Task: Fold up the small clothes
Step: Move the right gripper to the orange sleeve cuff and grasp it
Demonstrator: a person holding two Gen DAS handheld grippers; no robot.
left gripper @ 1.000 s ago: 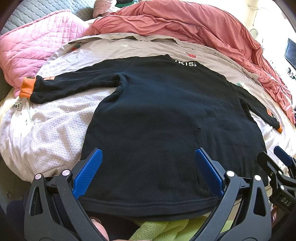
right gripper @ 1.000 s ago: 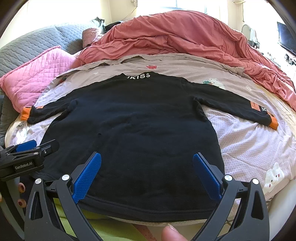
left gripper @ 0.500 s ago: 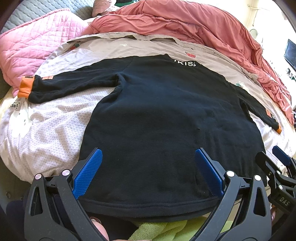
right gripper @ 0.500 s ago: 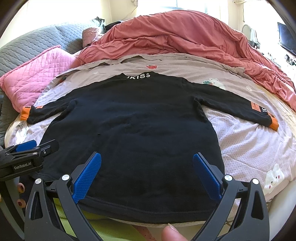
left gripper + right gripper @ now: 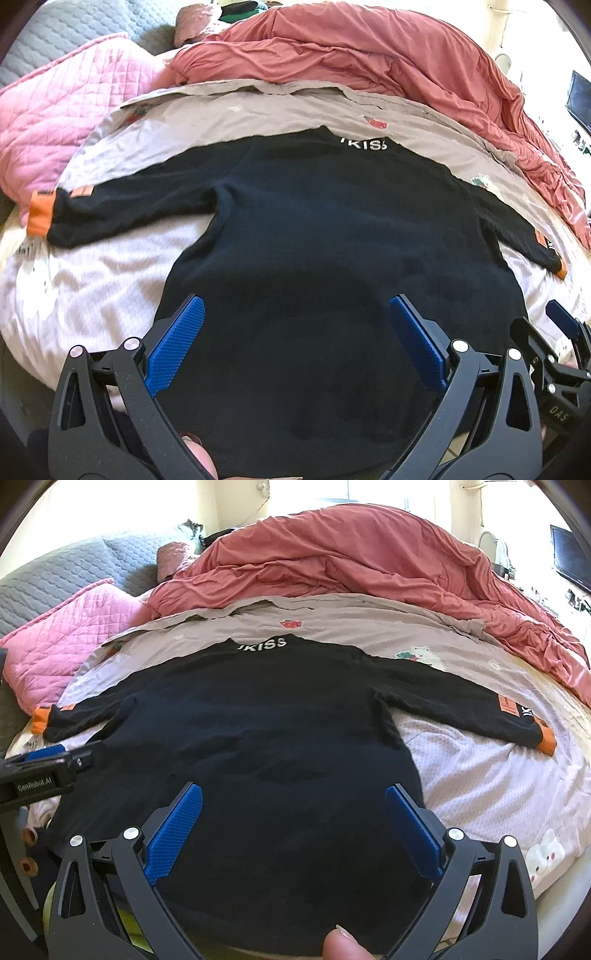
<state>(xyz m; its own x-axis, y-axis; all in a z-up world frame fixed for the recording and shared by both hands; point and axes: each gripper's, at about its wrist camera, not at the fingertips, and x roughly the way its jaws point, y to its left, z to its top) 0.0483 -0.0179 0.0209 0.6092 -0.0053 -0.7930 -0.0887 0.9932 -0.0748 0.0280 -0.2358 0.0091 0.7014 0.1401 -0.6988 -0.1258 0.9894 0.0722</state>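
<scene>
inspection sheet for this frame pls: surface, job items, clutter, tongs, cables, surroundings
Surface: bed sheet, pale with cartoon prints, lightly wrinkled.
Job's things: black sweater spread flat, neck away from the cameras, both sleeves out to the sides, orange cuffs; not yet folded.
Clutter: red duvet bunched behind the sweater; pink quilted pillow at the left; something green under the near hem.
Tongs: left tongs open over the hem's left part; right tongs open over its right part; neither grips cloth.
Cables: thin cord on the far wall, too small to tell more.
Surroundings: grey quilted headboard, dark screen at far right, bright window light.
</scene>
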